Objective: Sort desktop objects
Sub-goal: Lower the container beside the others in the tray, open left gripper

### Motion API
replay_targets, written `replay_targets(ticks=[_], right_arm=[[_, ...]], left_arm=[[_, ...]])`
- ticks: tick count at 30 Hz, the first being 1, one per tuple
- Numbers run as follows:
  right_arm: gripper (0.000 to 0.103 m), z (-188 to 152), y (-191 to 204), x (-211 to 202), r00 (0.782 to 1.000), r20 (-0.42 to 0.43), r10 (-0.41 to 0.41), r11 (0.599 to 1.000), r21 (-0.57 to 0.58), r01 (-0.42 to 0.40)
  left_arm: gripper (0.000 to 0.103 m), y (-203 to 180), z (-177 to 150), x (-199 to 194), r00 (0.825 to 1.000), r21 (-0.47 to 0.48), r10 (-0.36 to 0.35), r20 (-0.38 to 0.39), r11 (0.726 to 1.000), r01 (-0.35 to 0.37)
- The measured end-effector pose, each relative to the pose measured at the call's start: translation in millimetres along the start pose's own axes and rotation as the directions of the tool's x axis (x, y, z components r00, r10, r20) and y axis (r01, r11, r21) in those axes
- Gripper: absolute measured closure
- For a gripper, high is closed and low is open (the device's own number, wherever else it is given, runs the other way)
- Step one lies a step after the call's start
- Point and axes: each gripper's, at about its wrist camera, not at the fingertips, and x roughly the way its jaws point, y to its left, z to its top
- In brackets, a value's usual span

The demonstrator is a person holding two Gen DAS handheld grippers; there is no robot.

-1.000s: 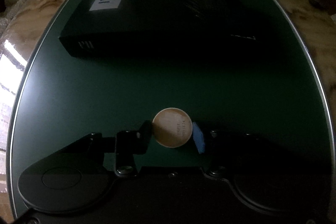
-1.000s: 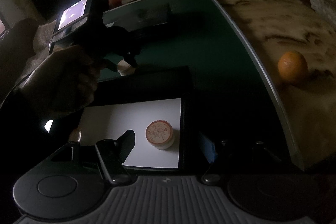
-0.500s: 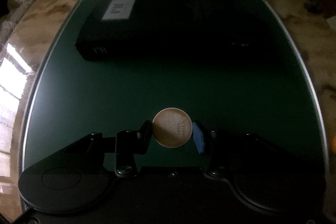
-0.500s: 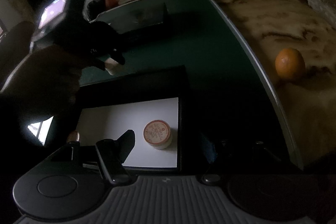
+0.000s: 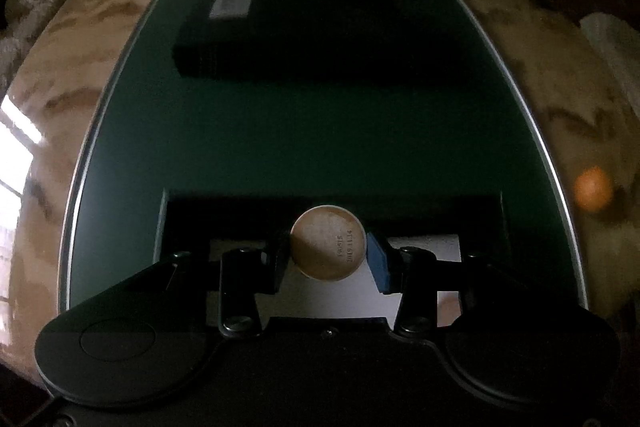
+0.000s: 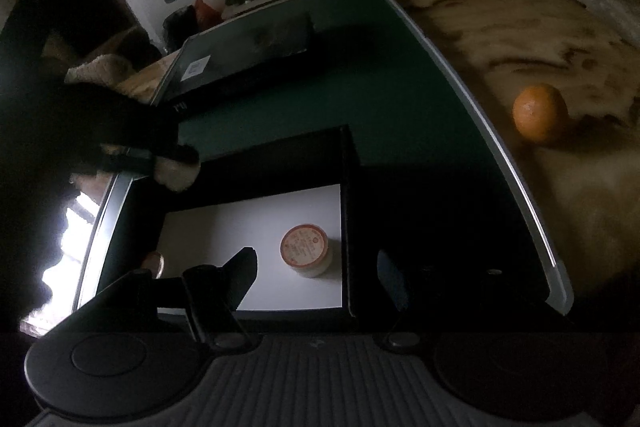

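Presently, running left to right, the items are lying as follows.

Item one: the left gripper point(image 5: 327, 253), its fingers pinching a small round jar point(image 5: 328, 242) by its sides, pale base with a stamped date facing the camera. In the right wrist view this jar point(image 6: 176, 175) is hanging above the far left rim of the open black box point(image 6: 347, 211), apparently clear of it.

Item two: that box, white-floored, sitting on the green mat point(image 6: 400, 87) near the desk point(image 6: 520, 35) front edge. Already resting inside, towards the right wall, is a round tin with an orange-red printed lid point(image 6: 305, 254). A small brownish round thing point(image 6: 154, 264) is showing at the box's near left corner; too hidden to name.

Item three: the right gripper point(image 6: 318, 273), fingers standing apart and gripping nothing, hovering over the box's near right wall.

Item four: a closed black carton with a white label point(image 6: 240, 67), lying farther back on the mat.

Item five: an orange point(image 6: 540, 113), sitting on the bare desk, right of the mat, unsorted.

Step in hand, by judgement: carrying the jar to the box. The next move is calling for lowering it onto free white floor left of the tin, then parting the fingers.
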Motion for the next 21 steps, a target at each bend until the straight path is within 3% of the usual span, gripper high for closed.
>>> replay_targets(ticks=[13,21], right_arm=[[0.033,-4,-1,-2,1.0,-0.01,-0.006,1.0,0.004,0.006],[0.033,-5,-3,2,1.0,-0.019,-0.008,1.0,0.008,0.008]], left_arm=[[0.062,-6,-42,34,0.992,-0.011,-0.02,-0.125,1.0,0.019],[0.062,-9,-47,40,0.992,0.003,-0.006,-0.126,1.0,0.006]])
